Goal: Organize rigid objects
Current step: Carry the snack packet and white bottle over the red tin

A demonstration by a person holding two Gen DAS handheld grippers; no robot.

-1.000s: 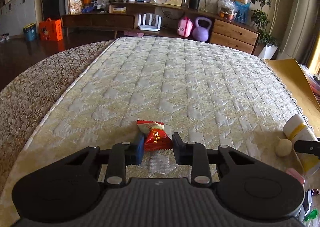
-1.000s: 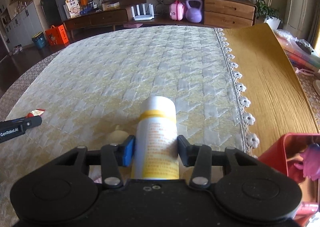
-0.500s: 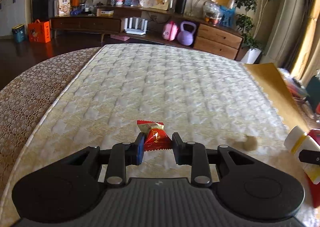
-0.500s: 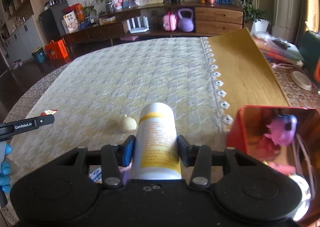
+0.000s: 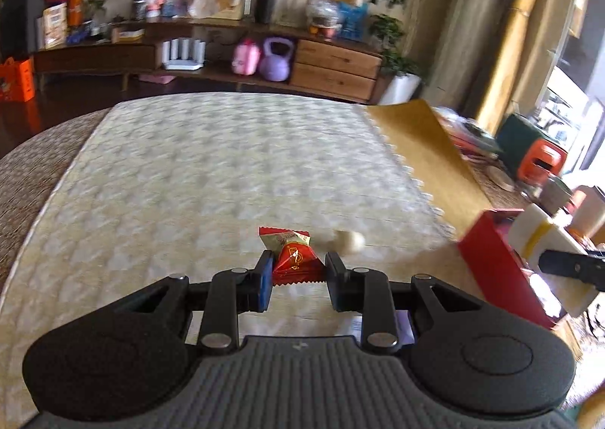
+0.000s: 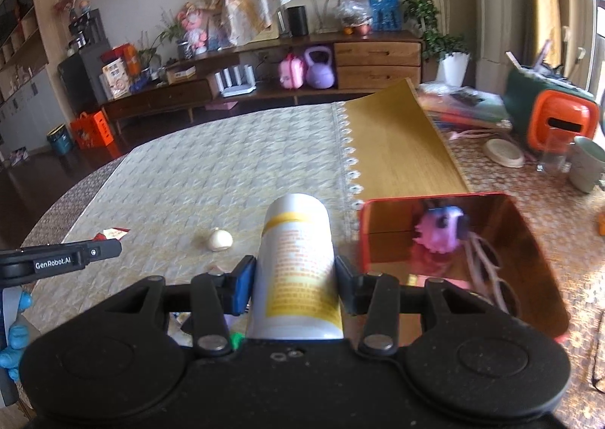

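Bottle (image 6: pixel 297 266), white with a yellow band, lies clamped lengthwise between the fingers of the right gripper (image 6: pixel 295 287), both pads pressed against its sides, cap end pointing to 12 o'clock. Compared with the frame one second earlier, this gripper has swung rightward: the red box (image 6: pixel 529 236), then only a corner at 4 o'clock, now fills the 3 o'clock side just beside the bottle, its mirrored inside showing a purple toy (image 6: pixel 440 234). The bottle is held above the quilted cloth (image 6: pixel 227 179), near the box's left wall.

Left gripper (image 5: pixel 297 279) has also turned right; in its view the red box (image 5: pixel 495 270) now appears at 3 o'clock, with the bottle (image 5: pixel 537 236) and the right gripper's finger (image 5: pixel 571 264) over it. Its fingers are closed to a narrow gap on a red candy packet (image 5: pixel 295 257); the left blue pad touches the wrapper, and contact on the right side is less clear. The packet's crimped top points to 12 o'clock.

A small pale round object (image 5: pixel 349 240), blurred, lies on the cloth at 1 o'clock from the packet; in the right view it (image 6: pixel 219 239) sits at 10 o'clock from the bottle. A blue-gloved hand (image 6: pixel 15 338) shows at 8 o'clock.
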